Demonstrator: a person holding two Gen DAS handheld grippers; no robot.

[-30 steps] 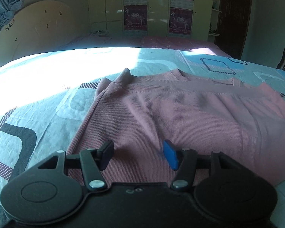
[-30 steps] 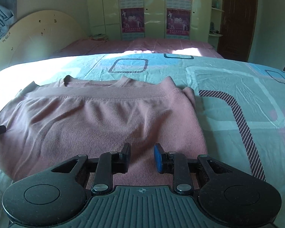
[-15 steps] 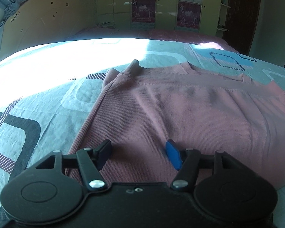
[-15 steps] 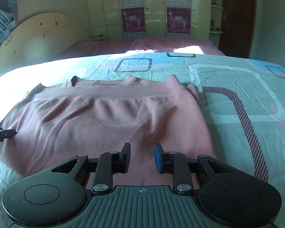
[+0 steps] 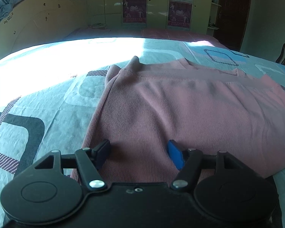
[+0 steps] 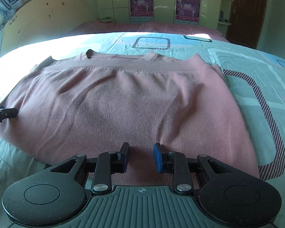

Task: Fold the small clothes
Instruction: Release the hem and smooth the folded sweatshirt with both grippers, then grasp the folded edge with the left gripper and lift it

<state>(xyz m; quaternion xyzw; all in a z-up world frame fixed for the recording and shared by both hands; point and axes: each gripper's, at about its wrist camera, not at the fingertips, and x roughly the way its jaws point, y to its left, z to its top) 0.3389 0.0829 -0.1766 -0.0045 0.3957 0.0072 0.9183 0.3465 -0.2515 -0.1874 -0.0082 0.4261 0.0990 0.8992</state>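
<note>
A pink ribbed sweater (image 5: 180, 110) lies folded in half on the patterned bedsheet, its hem band up near the neckline; it also shows in the right wrist view (image 6: 127, 102). My left gripper (image 5: 139, 153) is open over the sweater's near left part, jaws wide apart, nothing between them. My right gripper (image 6: 141, 156) is open over the near right part, with a narrower gap, and holds nothing. The left gripper's finger tip (image 6: 3, 113) shows at the left edge of the right wrist view.
The bedsheet (image 6: 247, 62) is pale teal with dark striped rounded squares. Strong sunlight (image 5: 66, 57) falls on its far left. A curved headboard (image 6: 43, 22), a second pink bed (image 6: 152, 26), wardrobes with posters and a dark door (image 6: 245, 11) stand behind.
Both grippers have moved slightly forward and lower over the sweater. Neither has closed. The sweater has not moved.
</note>
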